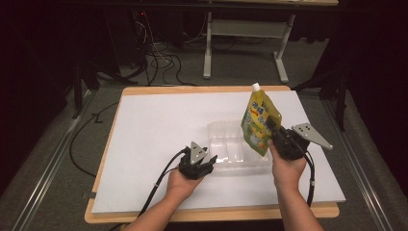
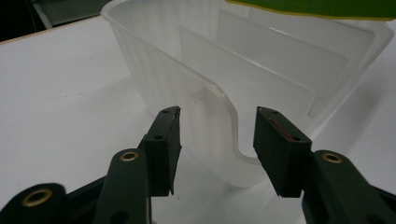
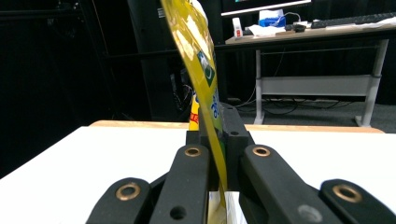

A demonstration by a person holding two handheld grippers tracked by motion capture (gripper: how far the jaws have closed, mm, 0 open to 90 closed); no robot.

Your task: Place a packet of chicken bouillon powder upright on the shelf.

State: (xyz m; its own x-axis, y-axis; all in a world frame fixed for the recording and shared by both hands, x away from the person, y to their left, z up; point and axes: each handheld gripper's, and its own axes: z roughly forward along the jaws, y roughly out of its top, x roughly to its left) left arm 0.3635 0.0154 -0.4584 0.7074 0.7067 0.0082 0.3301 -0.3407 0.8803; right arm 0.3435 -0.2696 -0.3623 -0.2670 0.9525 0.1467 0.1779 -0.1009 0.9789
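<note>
Right gripper [image 1: 274, 132] jaws clamped flat on yellow-green spouted drink pouch [image 1: 258, 120], holding it upright above clear plastic divided tray [image 1: 219, 131], likely for loading. Left gripper [image 2: 215, 140] jaws wide open, tray's near wall between them, probably to steady it.

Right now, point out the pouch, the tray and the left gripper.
pouch [image 1: 259, 122]: high view, on its printed front.
tray [image 2: 154, 60]: left gripper view, on its ribbed near wall.
left gripper [image 2: 217, 149]: left gripper view, midway between its open fingertips.
</note>
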